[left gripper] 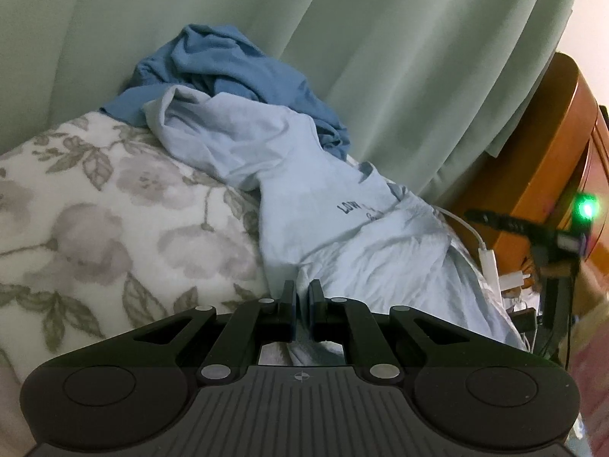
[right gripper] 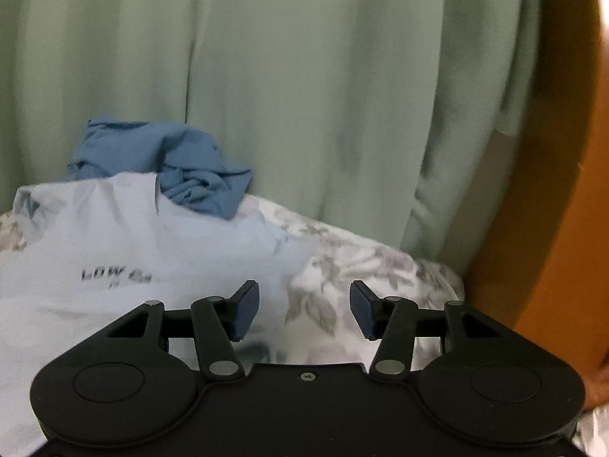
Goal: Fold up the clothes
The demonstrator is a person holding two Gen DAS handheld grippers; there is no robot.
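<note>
The left gripper [left gripper: 302, 297] pinches a soft, wrinkled fold of the pale blue T-shirt [left gripper: 304, 198], which sprawls ahead across the fuzzy floral blanket [left gripper: 95, 221]. The right gripper [right gripper: 304, 304] hangs half-open, empty, the shirt's edge by its left finger; a crumpled darker blue garment [right gripper: 171, 163] lies beyond.

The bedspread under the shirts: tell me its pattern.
White bedspread printed with grey flowers and grey-green leaves; the left wrist view shows it best.

The pale blue cotton T-shirt [right gripper: 133, 236] hid the crumpled darker blue garment's [right gripper: 171, 160] lower half; its dark printed lettering [right gripper: 114, 275] was blurred beyond reading.
</note>
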